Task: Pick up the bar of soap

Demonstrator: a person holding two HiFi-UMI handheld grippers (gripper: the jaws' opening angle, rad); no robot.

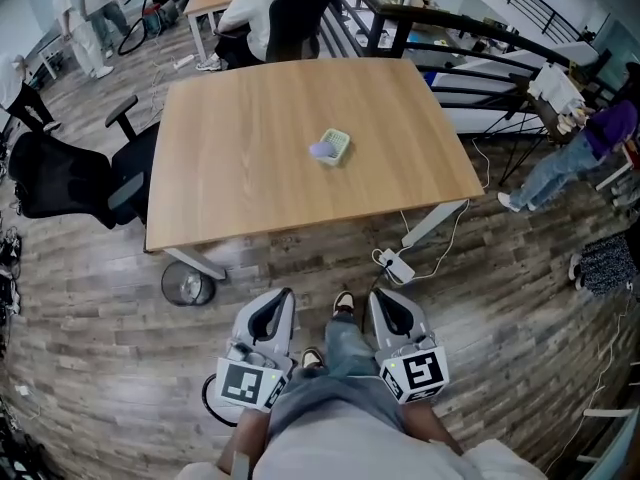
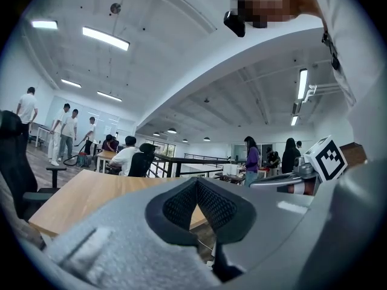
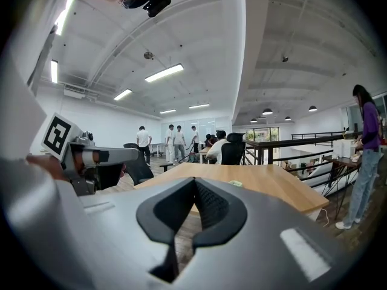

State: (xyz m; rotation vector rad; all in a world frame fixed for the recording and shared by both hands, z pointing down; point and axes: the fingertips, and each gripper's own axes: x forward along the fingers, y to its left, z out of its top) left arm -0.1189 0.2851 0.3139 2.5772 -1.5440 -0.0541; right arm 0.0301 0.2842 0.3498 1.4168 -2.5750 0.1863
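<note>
The left hand-held gripper (image 1: pixel 282 296) and right hand-held gripper (image 1: pixel 380 296) hang at the person's waist, jaws pressed together on nothing, so reaching in without opening them would just shove the bar of soap (image 1: pixel 320 151) around. It's a small purple bar in a little green dish (image 1: pixel 339 142) mid-tabletop (image 1: pixel 250 148), well apart from both, and I'd guess a pinch on 1 edge drags the dish or squirts the bar out. Smooth pale wood; power strip (image 1: pixel 395 265) on the plank floor looks trippy, open office with people beyond.

No readable text or numbers anywhere.
</note>
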